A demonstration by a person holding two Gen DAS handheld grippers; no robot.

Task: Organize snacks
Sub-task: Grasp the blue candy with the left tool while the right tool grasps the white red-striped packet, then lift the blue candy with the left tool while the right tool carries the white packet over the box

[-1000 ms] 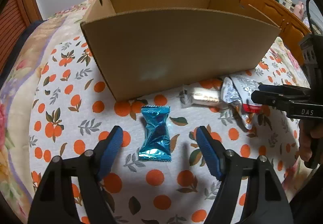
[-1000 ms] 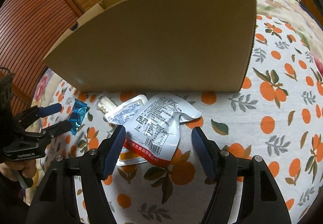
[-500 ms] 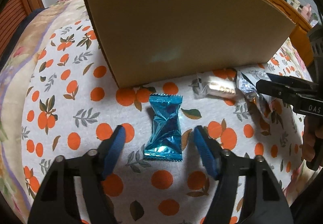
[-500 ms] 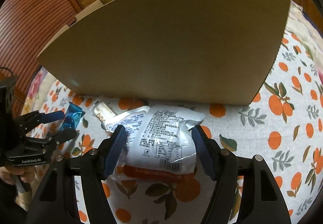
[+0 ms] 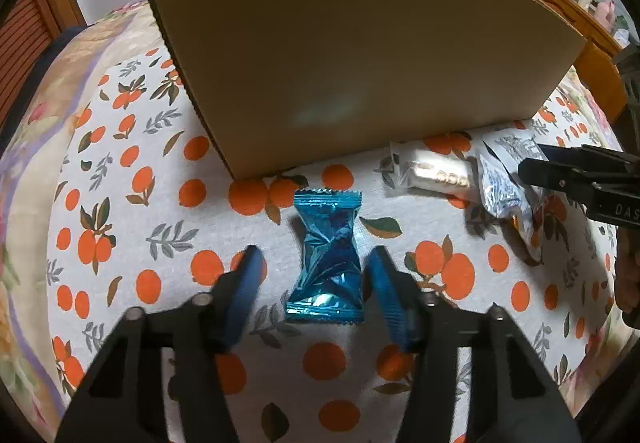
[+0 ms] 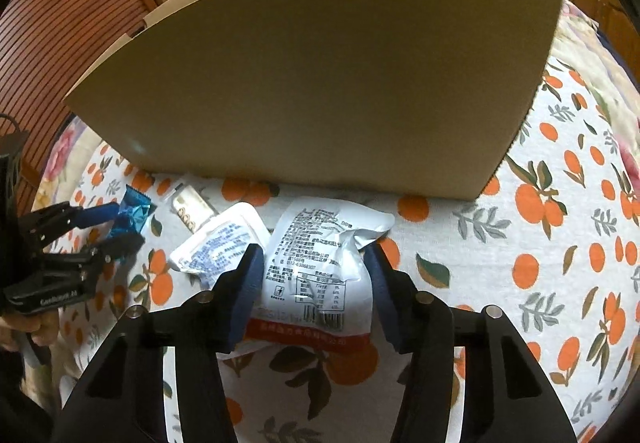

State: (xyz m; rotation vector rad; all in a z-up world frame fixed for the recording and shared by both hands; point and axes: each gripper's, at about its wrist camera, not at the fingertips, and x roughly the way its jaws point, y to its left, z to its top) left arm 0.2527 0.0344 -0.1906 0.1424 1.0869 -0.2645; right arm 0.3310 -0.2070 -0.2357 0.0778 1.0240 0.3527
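A blue foil candy packet (image 5: 329, 256) lies on the orange-print cloth, between the open fingers of my left gripper (image 5: 316, 267); the right pad sits next to its edge. It also shows in the right wrist view (image 6: 134, 213). A silver snack pouch with a red band (image 6: 316, 267) lies between the open fingers of my right gripper (image 6: 310, 267), both pads close to its sides. A smaller white pouch (image 6: 218, 243) and a small cream packet (image 6: 192, 207) lie to its left. A large cardboard box (image 5: 360, 55) stands just behind the snacks.
The cloth (image 5: 120, 171) covers a bed with a floral quilt at the left edge. A wooden dresser (image 5: 592, 31) with small items stands at the far right. A wooden slatted door (image 6: 60, 43) is at the left in the right wrist view.
Both grippers have moved forward and down. The left gripper's fingers now flank the blue packet and have narrowed. The right gripper's fingers now flank the silver pouch.
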